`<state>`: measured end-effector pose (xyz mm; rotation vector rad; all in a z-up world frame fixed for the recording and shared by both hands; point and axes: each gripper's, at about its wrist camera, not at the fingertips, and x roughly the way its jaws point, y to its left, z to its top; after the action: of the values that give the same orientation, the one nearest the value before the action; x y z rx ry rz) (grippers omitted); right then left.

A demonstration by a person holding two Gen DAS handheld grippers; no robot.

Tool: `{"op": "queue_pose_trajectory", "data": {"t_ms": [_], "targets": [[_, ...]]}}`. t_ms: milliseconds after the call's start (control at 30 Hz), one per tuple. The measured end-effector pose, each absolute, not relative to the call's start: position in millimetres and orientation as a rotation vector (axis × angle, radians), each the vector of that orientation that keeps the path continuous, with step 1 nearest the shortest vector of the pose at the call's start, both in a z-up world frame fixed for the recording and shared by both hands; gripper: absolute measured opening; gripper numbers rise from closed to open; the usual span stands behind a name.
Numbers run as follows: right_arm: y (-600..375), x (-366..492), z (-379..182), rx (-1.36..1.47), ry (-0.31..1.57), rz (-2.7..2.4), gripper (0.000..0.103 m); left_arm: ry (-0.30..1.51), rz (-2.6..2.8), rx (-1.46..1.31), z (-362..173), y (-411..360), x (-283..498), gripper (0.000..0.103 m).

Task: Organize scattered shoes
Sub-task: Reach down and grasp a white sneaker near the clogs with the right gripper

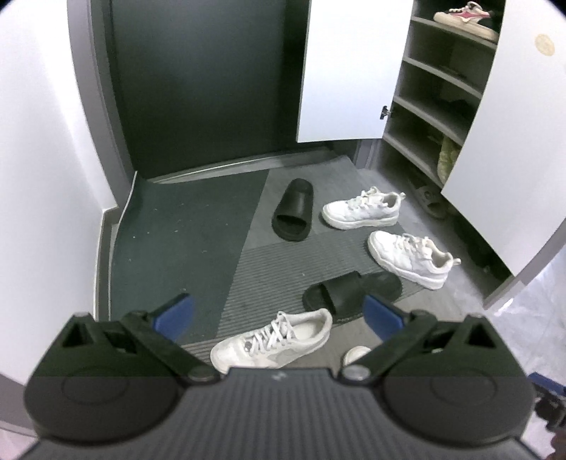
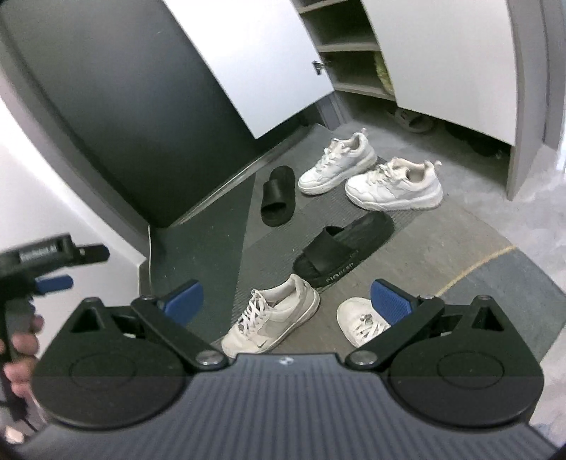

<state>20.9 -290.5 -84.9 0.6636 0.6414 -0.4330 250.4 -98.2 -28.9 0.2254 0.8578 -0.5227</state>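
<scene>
Both the left tongs [image 1: 277, 311] and the right tongs [image 2: 288, 300] hang spread wide and empty above the floor, with a grey-white laced sneaker [image 2: 272, 320] lying just below and between the right tongs' pads and its mate [image 2: 357, 320] partly hidden behind the right-hand pad. Just beyond them a black slide [image 2: 343, 249] lies on the ribbed mat [image 1: 283, 262], and farther ahead sit a second black slide [image 2: 277, 196] and two white chunky sneakers [image 2: 336, 166] [image 2: 394, 185]. Farthest off, ahead and to the right, the open shoe cabinet [image 1: 435, 81] holds a pink-and-white sneaker [image 1: 465, 17] on a high shelf.
</scene>
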Motion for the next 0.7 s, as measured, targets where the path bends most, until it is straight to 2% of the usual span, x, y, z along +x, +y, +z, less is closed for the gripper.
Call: {"op": "queue_pose_trajectory", "data": {"t_ms": [133,433,700], "targets": [[-279,40,-88,0.558,0.669,-0.386,0.103,0.834,-0.522,0.209,-21,-92,249,0.103],[-223,162,-137,-0.032,0.881,-0.210,0.103,0.792,-0.495,0.147,4,-67,232,0.103],[-197,219,-255,-0.498,0.971,0.056,0.101,0.746,-0.502,0.070,14,-34,202,0.103]]}}
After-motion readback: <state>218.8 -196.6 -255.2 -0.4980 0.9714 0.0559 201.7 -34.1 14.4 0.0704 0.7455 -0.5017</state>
